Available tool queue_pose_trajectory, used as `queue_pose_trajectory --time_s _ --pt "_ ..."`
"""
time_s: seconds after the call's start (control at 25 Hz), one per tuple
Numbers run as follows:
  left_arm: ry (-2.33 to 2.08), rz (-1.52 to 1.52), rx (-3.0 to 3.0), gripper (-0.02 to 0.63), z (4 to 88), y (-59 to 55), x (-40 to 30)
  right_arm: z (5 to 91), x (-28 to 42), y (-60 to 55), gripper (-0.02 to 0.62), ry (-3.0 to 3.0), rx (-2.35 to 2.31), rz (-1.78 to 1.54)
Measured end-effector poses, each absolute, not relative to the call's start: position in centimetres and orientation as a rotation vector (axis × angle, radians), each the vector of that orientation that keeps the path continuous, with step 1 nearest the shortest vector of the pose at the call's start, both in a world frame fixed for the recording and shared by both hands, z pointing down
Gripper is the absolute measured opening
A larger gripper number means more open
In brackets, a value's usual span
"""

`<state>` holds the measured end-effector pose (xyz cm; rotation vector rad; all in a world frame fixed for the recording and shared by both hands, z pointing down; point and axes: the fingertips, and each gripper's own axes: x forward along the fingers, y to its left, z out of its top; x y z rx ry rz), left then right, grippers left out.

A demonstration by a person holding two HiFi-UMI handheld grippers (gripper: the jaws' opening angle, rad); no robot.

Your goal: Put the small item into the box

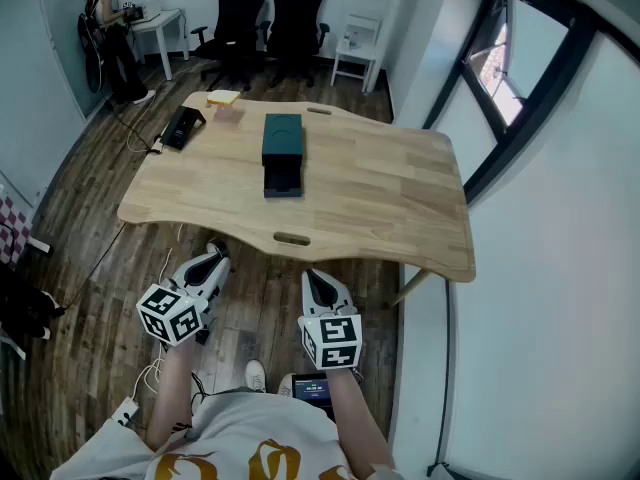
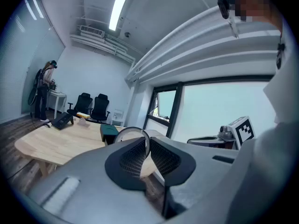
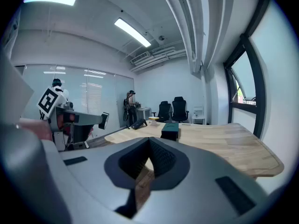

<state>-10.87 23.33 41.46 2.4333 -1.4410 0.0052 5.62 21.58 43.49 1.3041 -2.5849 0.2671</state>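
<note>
Jaws together (nothing held), left hand-held gripper (image 1: 214,255) and right hand-held gripper (image 1: 313,277) hover before the bench (image 1: 390,193); dark green box (image 1: 282,136) mid-bench, black device (image 1: 182,128) near.

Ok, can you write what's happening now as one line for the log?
phase: not started | left gripper: shut, empty | right gripper: shut, empty | both short of table | box: on table, untouched

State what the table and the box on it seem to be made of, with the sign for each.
Table: light wood with a smooth matte finish; grain lines and plank seams show.
Box: dark green, matte and sharp-edged; probably card or plastic, but the look leaves it open.
</note>
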Motion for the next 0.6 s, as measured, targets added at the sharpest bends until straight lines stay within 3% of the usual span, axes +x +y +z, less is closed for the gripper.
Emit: queue_pose_trajectory --time_s 0.6 --pt "-1.475 0.066 2.435 0.035 41.2 25.1 -9.7 43.1 9.0 22.4 0.005 -2.629 1.394 0.381"
